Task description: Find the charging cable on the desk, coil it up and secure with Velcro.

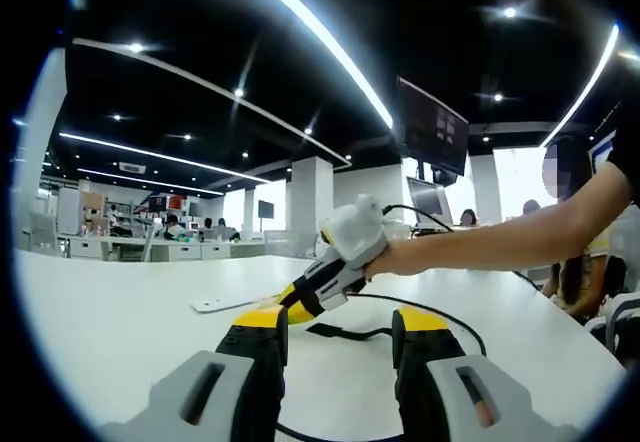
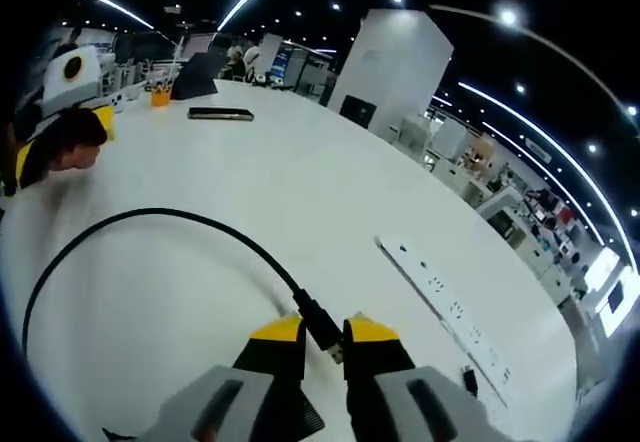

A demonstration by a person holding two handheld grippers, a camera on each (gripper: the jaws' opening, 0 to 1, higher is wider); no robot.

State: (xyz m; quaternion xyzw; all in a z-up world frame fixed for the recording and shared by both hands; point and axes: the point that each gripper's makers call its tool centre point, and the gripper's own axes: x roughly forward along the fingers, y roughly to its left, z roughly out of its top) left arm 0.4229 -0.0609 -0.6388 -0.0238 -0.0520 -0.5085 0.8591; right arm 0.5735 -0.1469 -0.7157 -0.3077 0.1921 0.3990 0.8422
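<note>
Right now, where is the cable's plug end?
In the right gripper view, the plug end sits between the right gripper jaws, left of the white power strip.

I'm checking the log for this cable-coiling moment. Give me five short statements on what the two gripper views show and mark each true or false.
1. The right gripper has the black cable's plug between its jaws. True.
2. The black cable lies in a tight coil. False: it sweeps over the white desk in one loose arc.
3. A white power strip lies flat on the desk. True.
4. The left gripper clamps the cable. False: its jaws stand apart, with nothing between them.
5. The dark phone stands upright. False: it lies flat on the desk.
</note>
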